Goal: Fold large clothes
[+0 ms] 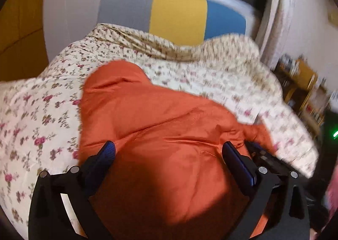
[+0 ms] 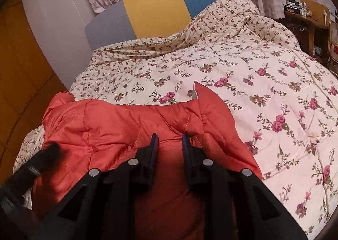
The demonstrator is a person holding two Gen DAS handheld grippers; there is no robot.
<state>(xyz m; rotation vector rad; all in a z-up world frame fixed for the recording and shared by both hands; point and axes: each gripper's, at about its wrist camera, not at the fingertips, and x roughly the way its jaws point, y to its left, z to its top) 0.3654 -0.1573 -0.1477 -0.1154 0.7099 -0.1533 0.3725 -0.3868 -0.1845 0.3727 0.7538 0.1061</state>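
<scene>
**Orange jacket on the bed**

The orange jacket is lying bunched at the near edge of the floral quilt. The left gripper is hovering spread wide over it. The right gripper is pinching a fold of the padding.

The left tool is built from matte black angular plastic arms, each fitted with two round silver screw heads. Its fingers are faced with blue ribbed pads. A pale rectangular cut-out is seen in the left arm plate. The right tool is made to the same pattern: black faceted arms, four silver round fasteners, triangular recesses in the outer plates, and thin blue pads lining the inner finger faces.
</scene>
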